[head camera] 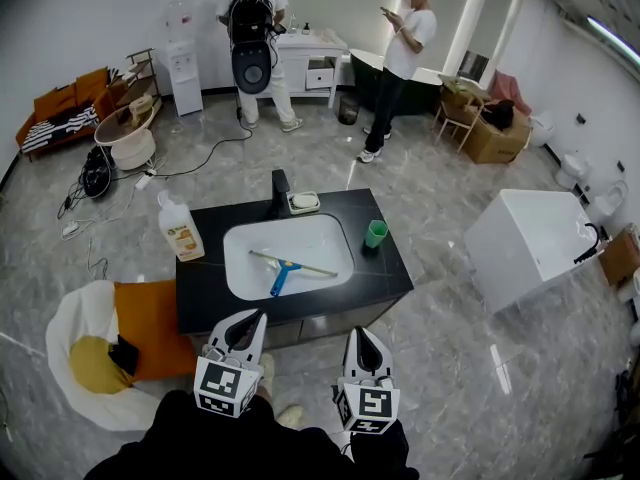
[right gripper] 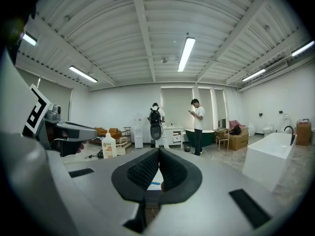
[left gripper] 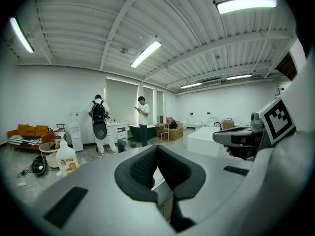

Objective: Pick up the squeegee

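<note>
The squeegee (head camera: 286,268), with a blue handle and a long pale blade, lies flat in the white sink basin (head camera: 250,243) of a black-topped vanity (head camera: 380,273). Both grippers hover at the vanity's near edge, short of the basin and apart from the squeegee. My left gripper (head camera: 261,315) is shut, its dark pads (left gripper: 142,168) meeting with nothing between them. My right gripper (head camera: 356,333) is shut too, pads (right gripper: 172,171) pressed together and empty. A sliver of the blue handle (right gripper: 153,183) shows below the right pads.
On the countertop stand a soap bottle (head camera: 180,230), a black faucet (head camera: 280,186), a soap dish (head camera: 304,202) and a green cup (head camera: 375,233). A white tub (head camera: 530,243) stands at the right, an orange cushion (head camera: 150,328) at the left. Two people stand at the back.
</note>
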A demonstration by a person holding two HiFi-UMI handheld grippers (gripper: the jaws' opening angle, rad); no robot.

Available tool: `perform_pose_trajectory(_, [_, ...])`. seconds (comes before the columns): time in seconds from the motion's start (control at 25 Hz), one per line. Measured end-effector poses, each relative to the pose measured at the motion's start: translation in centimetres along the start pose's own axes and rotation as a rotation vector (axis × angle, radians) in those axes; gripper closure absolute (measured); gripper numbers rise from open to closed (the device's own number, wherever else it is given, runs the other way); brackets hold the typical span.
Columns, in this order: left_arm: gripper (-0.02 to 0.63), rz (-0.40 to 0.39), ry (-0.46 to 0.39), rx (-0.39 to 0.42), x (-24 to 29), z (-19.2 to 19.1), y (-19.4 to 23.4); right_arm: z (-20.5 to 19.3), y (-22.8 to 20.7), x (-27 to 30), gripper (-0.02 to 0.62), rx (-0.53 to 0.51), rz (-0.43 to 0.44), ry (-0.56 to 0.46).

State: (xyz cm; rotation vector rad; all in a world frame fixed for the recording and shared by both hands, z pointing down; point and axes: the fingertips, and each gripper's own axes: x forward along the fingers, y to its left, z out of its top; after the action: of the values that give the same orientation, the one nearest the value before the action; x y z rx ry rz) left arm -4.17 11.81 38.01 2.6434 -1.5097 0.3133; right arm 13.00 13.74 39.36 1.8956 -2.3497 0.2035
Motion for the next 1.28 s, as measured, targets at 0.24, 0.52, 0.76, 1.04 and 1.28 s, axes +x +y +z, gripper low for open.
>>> perform_pose_trajectory(0.24, [0.588, 0.003, 0.017, -0.008, 3.4, -0.6, 2.0, 0.0, -1.0, 4.1, 0.58, 0.012, -0.002, 0.009])
perform_pose_trajectory(0.52, [0.588, 0.002, 0.065, -0.03, 8.9, -1.3, 6.0, -0.3, -1.2, 10.8, 0.58, 0.017, 0.013, 0.054])
perform_pose_trajectory(0.76, [0.588, -0.007, 0.126, -0.057, 14.9, -3.0, 9.5, -1.8, -2.5, 17.6, 0.58, 0.037, 0.011, 0.111])
perform_pose_trajectory(1.04, [0.588, -0.039, 0.201, -0.086, 21.6, -5.3, 12.9, -4.4, -2.9, 24.8, 0.58, 0.062, 0.011, 0.193])
perform_pose_trajectory(1.28, [0.588, -0.075, 0.277, -0.121, 25.7, -8.8, 14.4, -7.3, -3.6, 29.1, 0.58, 0.081, 0.004, 0.261])
